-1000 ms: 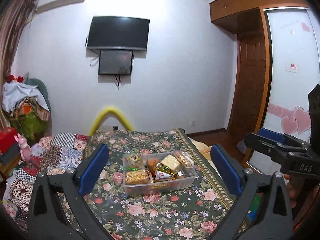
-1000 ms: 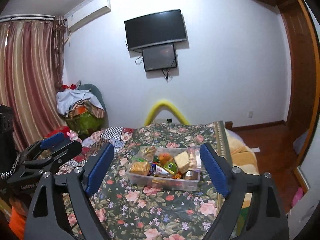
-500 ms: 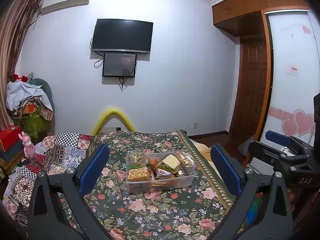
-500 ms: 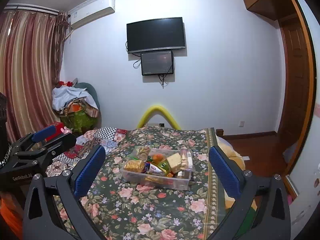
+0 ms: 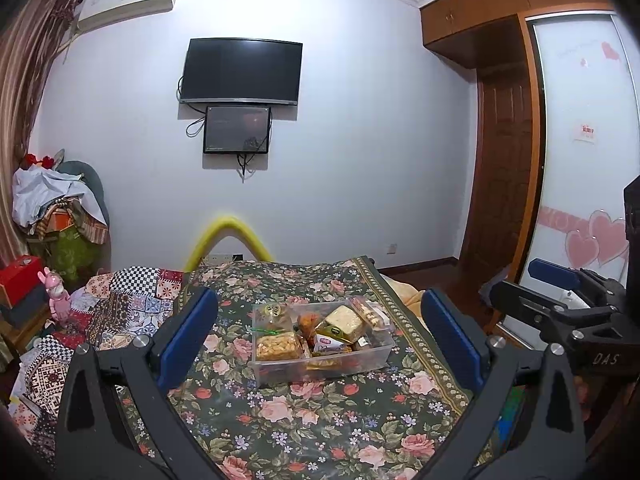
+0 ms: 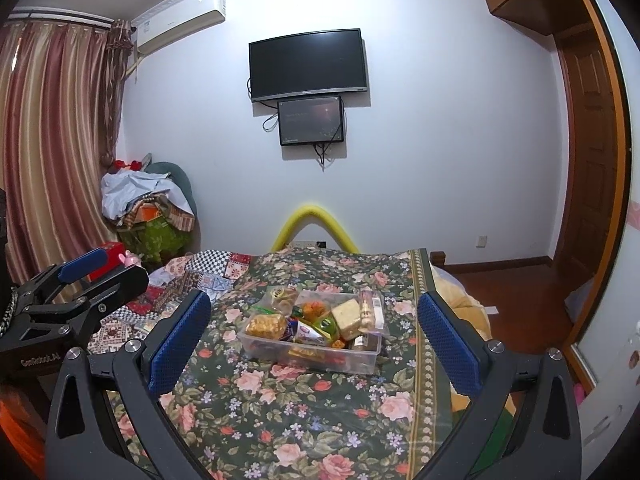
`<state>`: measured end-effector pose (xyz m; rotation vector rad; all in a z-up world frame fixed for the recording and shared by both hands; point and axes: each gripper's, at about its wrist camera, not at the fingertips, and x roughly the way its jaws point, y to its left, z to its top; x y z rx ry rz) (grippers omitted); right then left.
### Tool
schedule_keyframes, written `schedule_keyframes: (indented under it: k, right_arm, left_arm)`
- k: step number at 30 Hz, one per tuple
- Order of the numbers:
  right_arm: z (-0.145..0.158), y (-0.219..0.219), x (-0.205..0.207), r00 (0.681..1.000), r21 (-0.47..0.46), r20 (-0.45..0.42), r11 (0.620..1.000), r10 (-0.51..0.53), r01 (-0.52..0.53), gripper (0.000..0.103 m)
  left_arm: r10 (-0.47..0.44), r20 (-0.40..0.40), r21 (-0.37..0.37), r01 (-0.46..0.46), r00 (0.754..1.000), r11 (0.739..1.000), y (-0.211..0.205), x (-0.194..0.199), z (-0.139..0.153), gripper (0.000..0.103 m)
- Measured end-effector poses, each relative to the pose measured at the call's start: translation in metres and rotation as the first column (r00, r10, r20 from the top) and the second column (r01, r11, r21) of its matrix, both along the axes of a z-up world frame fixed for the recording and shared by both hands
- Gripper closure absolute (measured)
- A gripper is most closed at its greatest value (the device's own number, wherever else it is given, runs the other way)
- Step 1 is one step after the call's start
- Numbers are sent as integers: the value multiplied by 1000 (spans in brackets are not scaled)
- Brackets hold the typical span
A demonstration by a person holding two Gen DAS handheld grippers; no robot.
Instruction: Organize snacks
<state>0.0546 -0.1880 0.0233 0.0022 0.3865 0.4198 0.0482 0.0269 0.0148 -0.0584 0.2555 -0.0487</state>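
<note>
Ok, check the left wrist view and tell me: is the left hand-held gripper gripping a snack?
No, the left hand-held gripper is open and empty, short of the snack box.

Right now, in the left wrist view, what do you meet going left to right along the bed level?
Pink rabbit toy → left gripper's left blue pad → clear plastic snack box → its right blue pad → black right gripper.

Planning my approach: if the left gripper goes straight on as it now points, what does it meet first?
Probably the clear snack box on the floral cloth. It sits between the open left gripper fingers' line; depth is unclear.
</note>
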Motion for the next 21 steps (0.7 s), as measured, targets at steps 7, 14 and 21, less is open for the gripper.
schedule_keyframes:
  k: [7,14,21]
  right_arm:
    - [0,0,0,1000,-2,0,1000,-3,3,0]
    - [-1,-1,2,1000,-1,-3,1000,-5,5,0]
    - [-1,-2,2,1000,4,-6,1000,-6,6,0]
  left_arm:
    - [-5,0,4,5,1000,1000,-2,1,-1,0]
    - [-9,-2,5,9,1000,1000,-3,1,-1,0]
    - [-21,-4,16,21,1000,1000,-7,2,-2,0]
